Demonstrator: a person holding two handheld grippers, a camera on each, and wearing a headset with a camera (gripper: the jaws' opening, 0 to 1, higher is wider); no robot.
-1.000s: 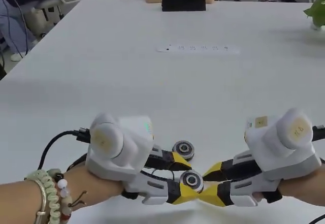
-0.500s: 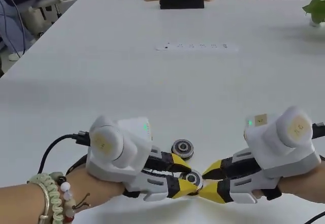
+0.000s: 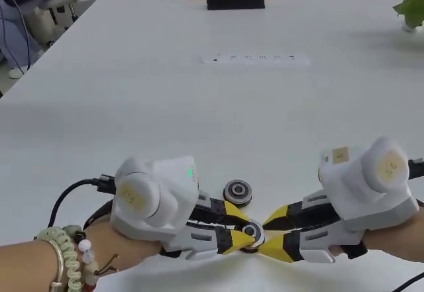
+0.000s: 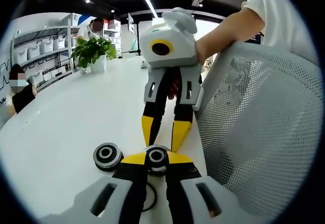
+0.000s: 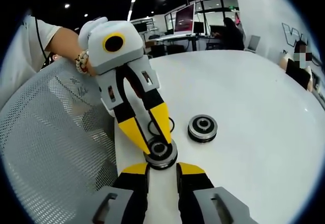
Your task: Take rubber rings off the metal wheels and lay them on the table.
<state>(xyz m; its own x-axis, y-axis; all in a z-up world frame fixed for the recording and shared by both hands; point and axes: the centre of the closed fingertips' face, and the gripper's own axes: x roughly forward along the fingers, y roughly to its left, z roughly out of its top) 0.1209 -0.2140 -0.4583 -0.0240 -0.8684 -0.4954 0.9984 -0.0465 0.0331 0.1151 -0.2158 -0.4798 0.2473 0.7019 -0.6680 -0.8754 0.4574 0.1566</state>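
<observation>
The left gripper (image 3: 242,230) clamps a wheel (image 5: 161,154) between its jaw tips (steadying it), apparently so the right gripper (image 4: 162,142), jaws narrowly parted, can catch its rubber ring (image 5: 174,157).

Left tool (image 3: 245,232) clamped, right tool (image 3: 267,234) slightly parted — tips meeting.

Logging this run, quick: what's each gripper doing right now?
Left gripper: shut on the metal wheel.
Right gripper: tips at the same wheel; whether it grips cannot be told.
</observation>
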